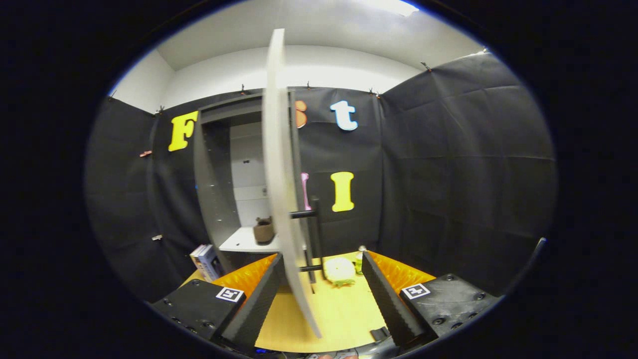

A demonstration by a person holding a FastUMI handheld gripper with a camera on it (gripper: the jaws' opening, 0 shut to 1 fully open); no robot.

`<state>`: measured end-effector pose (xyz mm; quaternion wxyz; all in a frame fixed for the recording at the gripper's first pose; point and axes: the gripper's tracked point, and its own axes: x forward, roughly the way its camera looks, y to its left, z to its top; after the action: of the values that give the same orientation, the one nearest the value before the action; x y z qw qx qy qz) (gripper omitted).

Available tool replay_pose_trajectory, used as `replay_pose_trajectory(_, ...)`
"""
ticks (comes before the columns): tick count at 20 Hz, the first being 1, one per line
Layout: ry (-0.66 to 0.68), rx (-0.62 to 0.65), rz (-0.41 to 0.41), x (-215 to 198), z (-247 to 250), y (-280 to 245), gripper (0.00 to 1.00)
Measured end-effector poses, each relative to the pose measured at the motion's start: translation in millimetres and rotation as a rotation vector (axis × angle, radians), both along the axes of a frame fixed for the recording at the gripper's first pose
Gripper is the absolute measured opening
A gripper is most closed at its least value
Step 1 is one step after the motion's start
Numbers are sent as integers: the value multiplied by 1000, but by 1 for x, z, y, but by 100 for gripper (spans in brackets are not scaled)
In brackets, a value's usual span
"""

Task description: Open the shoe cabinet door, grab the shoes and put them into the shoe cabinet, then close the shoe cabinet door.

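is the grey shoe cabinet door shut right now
No, the grey shoe cabinet door stands swung open edge-on between the open gripper fingers, showing a brown shoe on the white shelf inside.

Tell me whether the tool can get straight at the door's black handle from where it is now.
Probably yes. The tool is open, the door stands edge-on between its fingers, and the black handle lies just ahead on the door's right face, with nothing across the path.

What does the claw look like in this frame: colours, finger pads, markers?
The claw has two wedge-shaped fingers faced with black ribbed foam pads and backed in orange plastic. Each finger sits on a black block with screws, topped by a square black-and-white fiducial marker.
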<state>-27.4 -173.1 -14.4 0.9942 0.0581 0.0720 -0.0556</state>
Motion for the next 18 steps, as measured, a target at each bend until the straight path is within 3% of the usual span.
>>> replay_pose_trajectory(4,18,-1,-48,21,-18,-32,98)
replay_pose_trajectory(8,9,24,1,54,-18,-23,98)
replay_pose_trajectory(11,7,24,-16,56,-17,-24,97)
replay_pose_trajectory(15,9,23,-7,58,-15,-6,98)
replay_pose_trajectory(18,10,23,24,48,-15,38,98)
